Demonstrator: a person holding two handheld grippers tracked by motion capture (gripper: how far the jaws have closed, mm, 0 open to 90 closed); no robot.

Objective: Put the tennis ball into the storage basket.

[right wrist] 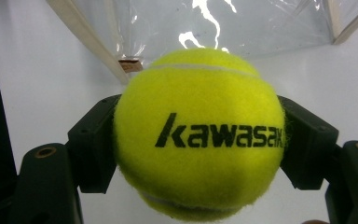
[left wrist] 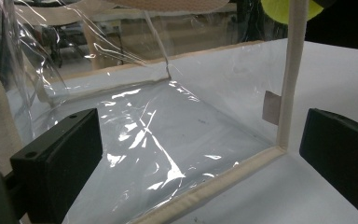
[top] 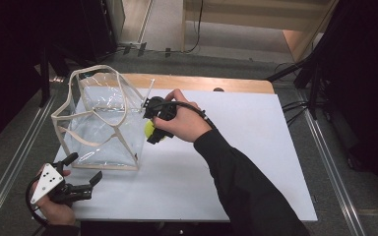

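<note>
At centre frame the right claw (top: 153,129) clenches the yellow tennis ball (right wrist: 198,133) beside the clear bag (top: 103,128), left claw (top: 81,169) released at lower left; the floppy rim could catch the ball.

The bag (top: 103,123) stands left of centre on the table (top: 236,147); the ball (top: 150,129) sits at its right edge, the left gripper (top: 86,169) lower left.

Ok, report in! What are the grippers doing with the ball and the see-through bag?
Right gripper shut on tennis ball, beside the clear bag. Left gripper open, near the bag's front corner. Bag's rim stands between ball and inside.
</note>
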